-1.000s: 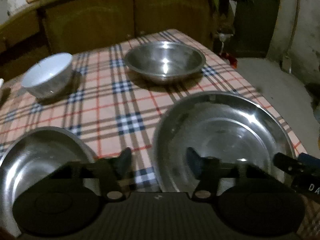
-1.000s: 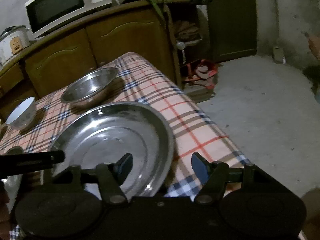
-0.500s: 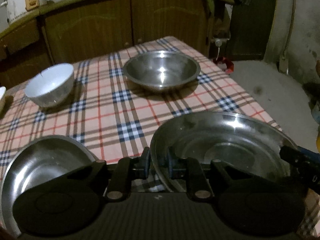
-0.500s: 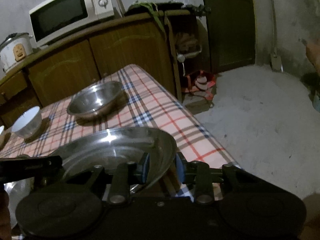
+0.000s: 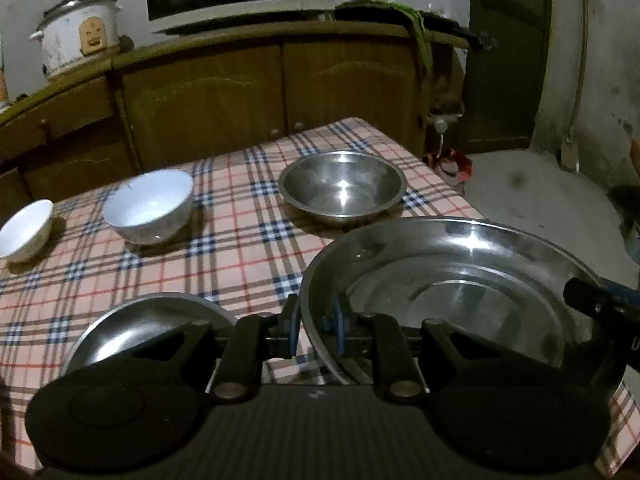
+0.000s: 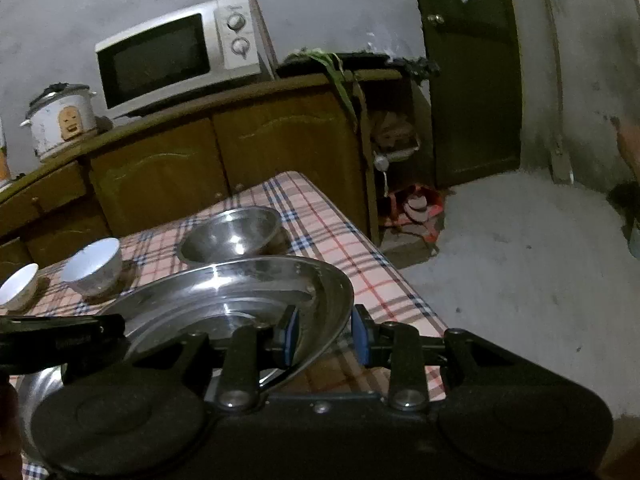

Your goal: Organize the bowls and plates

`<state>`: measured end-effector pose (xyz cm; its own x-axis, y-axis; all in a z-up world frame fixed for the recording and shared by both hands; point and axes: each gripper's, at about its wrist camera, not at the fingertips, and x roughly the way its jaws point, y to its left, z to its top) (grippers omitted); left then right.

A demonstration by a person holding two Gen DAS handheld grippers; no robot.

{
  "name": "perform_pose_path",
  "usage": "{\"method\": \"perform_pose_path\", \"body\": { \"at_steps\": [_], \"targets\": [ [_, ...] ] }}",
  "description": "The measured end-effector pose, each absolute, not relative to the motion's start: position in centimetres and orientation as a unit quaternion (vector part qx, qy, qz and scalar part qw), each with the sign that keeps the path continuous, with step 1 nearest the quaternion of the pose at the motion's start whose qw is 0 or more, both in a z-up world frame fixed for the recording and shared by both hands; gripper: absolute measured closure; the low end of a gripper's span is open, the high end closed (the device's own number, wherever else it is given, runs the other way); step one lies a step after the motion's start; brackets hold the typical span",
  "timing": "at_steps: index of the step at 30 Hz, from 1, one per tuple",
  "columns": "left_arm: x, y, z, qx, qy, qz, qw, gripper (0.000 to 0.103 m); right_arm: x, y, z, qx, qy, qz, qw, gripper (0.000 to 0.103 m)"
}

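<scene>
Two claws, one big steel plate (image 5: 460,280) between them. The left claw (image 5: 316,330) pinches the plate's left rim, one pad outside and one inside; the right claw (image 6: 326,336) pinches the opposite rim (image 6: 340,300) the same way. The plate is clear of the checked cloth, held near the bench's (image 5: 240,248) right front corner.

One second steel plate (image 5: 144,328) lies on the bench just left of the left claw, partly hidden behind its linkage; the right view shows only a sliver of it at the lower left edge.

Two white bowls, farther back on the left: a larger bowl (image 5: 150,206) and a smaller bowl (image 5: 24,230), apart from each other. One steel bowl (image 5: 342,188) stands behind the held plate, toward the bench's far right corner.

Left view only: the held plate's full inside face and the tip of the right claw at its far rim. Right view only: the plate edge-on, the left claw's arm at the left edge, the whole microwave (image 6: 176,54) and the floor to the right.

Behind the bench: one wooden cabinet (image 5: 240,92), carrying one rice cooker (image 5: 78,38) and the microwave; one dark door (image 6: 472,80) to the right.
</scene>
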<state>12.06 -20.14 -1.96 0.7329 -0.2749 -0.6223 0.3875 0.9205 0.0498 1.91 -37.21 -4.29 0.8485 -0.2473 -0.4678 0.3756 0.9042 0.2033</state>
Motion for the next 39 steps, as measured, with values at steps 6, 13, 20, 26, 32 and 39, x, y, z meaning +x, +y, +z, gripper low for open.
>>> {"method": "perform_pose_path", "body": {
  "at_steps": [6, 13, 20, 26, 32, 39],
  "targets": [
    [11.3, -18.8, -0.7, 0.084, 0.305, -0.169, 0.933, 0.085, 1.1, -35.9, -3.0, 0.135, 0.208, -0.153, 0.957, 0.066],
    [10.3, -17.0, 0.5, 0.082, 0.290, -0.152, 0.941, 0.085, 0.6, -33.9, -1.8, 0.123, 0.192, -0.136, 0.964, 0.065],
    [9.7, -14.6, 1.3, 0.073, 0.283, -0.130, 0.947, 0.085, 0.5, -31.6, -0.7, 0.112, 0.181, -0.114, 0.970, 0.065],
    [9.1, -12.6, 1.7, 0.068, 0.276, -0.110, 0.952, 0.084, 0.5, -29.7, 0.0, 0.102, 0.174, -0.095, 0.975, 0.065],
    [8.8, -10.7, 2.2, 0.063, 0.269, -0.089, 0.957, 0.084, 0.7, -27.5, 0.4, 0.088, 0.172, -0.078, 0.978, 0.065],
    [8.4, -8.8, 2.6, 0.060, 0.261, -0.069, 0.961, 0.084, 0.8, -25.4, 0.7, 0.077, 0.171, -0.061, 0.980, 0.065]
  ]
}}
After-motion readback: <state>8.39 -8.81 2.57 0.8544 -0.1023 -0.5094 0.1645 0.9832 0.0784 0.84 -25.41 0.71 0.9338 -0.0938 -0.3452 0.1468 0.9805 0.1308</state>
